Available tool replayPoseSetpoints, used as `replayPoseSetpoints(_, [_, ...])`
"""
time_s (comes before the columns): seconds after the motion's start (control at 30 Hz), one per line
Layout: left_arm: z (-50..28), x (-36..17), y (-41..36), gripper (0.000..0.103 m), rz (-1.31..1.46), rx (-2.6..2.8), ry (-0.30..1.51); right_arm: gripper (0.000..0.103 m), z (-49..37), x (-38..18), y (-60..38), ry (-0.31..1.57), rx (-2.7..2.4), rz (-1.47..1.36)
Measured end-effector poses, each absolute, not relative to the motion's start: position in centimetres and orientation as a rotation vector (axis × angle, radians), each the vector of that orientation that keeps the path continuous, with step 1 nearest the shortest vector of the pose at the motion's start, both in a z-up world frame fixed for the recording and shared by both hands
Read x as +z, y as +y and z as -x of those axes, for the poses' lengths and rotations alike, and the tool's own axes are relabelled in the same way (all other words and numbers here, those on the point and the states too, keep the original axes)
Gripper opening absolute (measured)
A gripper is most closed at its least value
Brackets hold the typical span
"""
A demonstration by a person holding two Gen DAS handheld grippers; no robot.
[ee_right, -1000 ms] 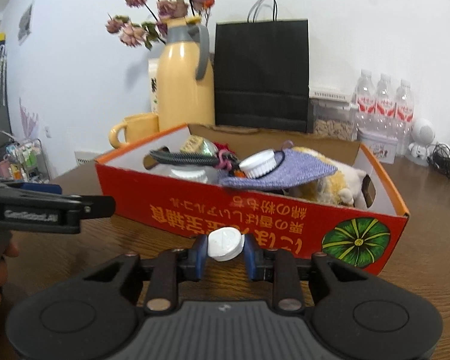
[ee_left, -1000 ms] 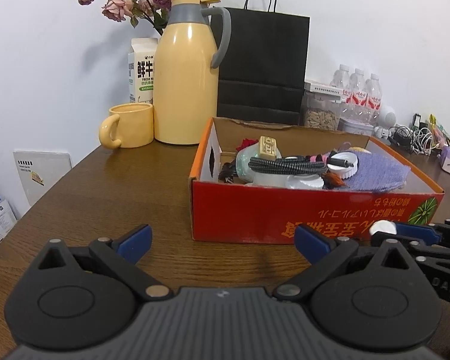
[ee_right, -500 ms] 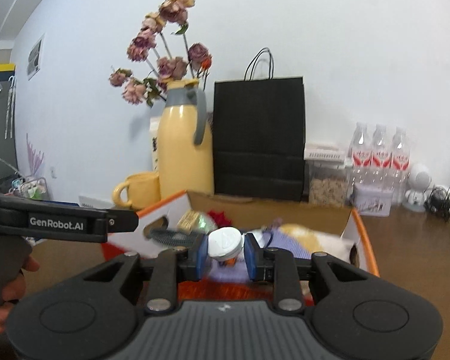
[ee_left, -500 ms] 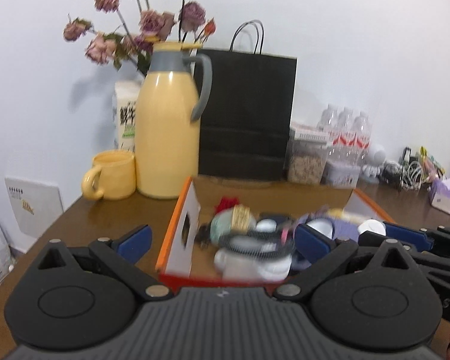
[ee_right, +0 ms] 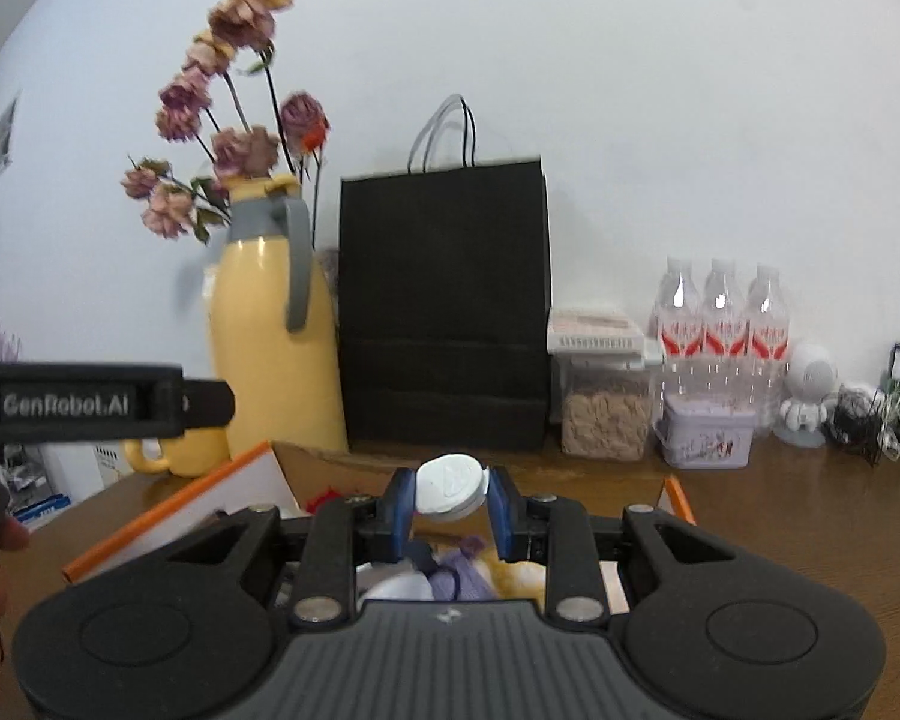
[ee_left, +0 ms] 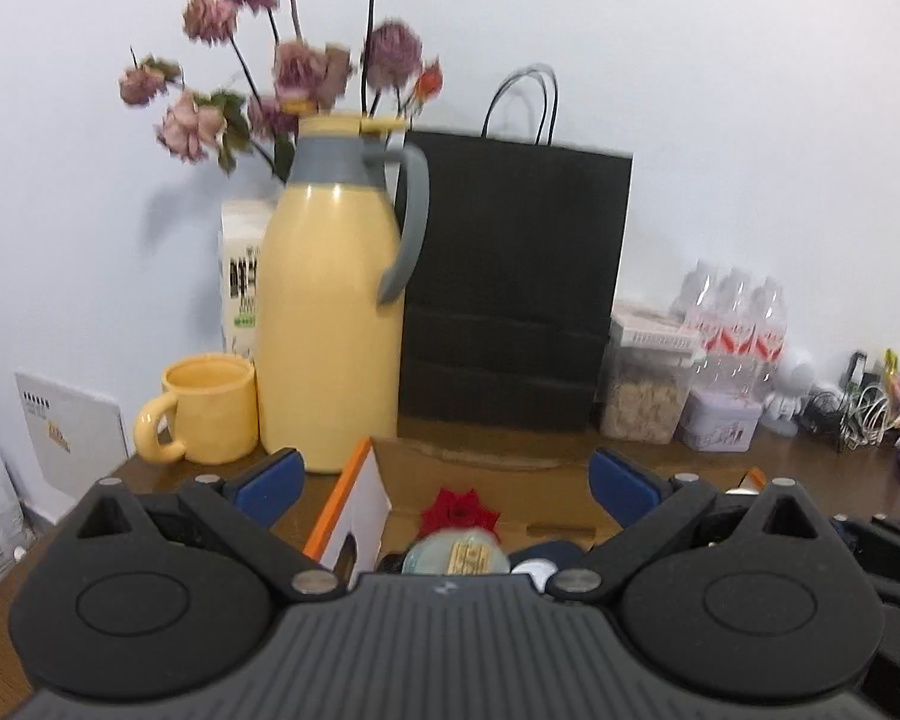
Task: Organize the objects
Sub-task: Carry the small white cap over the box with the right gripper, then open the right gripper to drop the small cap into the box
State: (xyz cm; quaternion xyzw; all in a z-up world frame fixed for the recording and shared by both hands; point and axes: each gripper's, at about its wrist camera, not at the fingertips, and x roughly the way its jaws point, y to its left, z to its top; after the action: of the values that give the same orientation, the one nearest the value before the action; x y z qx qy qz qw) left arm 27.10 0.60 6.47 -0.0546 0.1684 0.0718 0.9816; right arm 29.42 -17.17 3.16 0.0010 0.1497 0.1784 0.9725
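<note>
My right gripper [ee_right: 450, 495] is shut on a white round cap [ee_right: 452, 485] and holds it above the open orange cardboard box [ee_right: 168, 510]. The box holds a purple cloth [ee_right: 456, 576] and other small items, mostly hidden under the gripper. My left gripper [ee_left: 444, 480] is open and empty, raised above the box's left end [ee_left: 354, 504]. Below it I see a red flower-shaped item [ee_left: 459, 510] and a round greenish jar [ee_left: 456, 555] inside the box. The left gripper also shows at the left edge of the right wrist view [ee_right: 90, 402].
Behind the box stand a yellow thermos jug [ee_left: 330, 324] with dried flowers [ee_left: 282, 78], a yellow mug [ee_left: 207, 414], a milk carton [ee_left: 240, 276], a black paper bag [ee_left: 510, 282], a cereal container [ee_right: 603, 402], water bottles [ee_right: 720, 312], a purple tin [ee_right: 705, 429] and cables [ee_right: 894, 414].
Both grippers rose from table level in front of the box to above it and moved forward. The right gripper kept the white cap.
</note>
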Motion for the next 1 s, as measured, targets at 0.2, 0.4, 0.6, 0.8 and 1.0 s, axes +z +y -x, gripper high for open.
replayPoseSetpoints(0.2, [-27.1, 5.6, 1.0, 0.103, 0.111, 0.146, 0.35, 0.026, -29.5, 2.4, -17.1, 0.332, 0.369, 0.006])
replayPoseSetpoints(0.4, [-26.2, 5.5, 1.2, 0.103, 0.114, 0.132, 0.325, 0.097, -28.9, 2.2, -17.8, 0.325, 0.337, -0.022])
replayPoseSetpoints(0.6, [-25.9, 5.7, 1.3, 0.103, 0.126, 0.133, 0.312, 0.103, -28.9, 2.2, -17.9, 0.33, 0.333, -0.021])
replayPoseSetpoints(0.8, [-25.7, 5.7, 1.2, 0.103, 0.122, 0.128, 0.314, 0.103, -28.7, 2.1, -17.7, 0.331, 0.331, -0.011])
replayPoseSetpoints(1.0, [-24.9, 6.1, 1.5, 0.103, 0.127, 0.113, 0.306, 0.103, -27.9, 2.6, -17.8, 0.317, 0.338, -0.005])
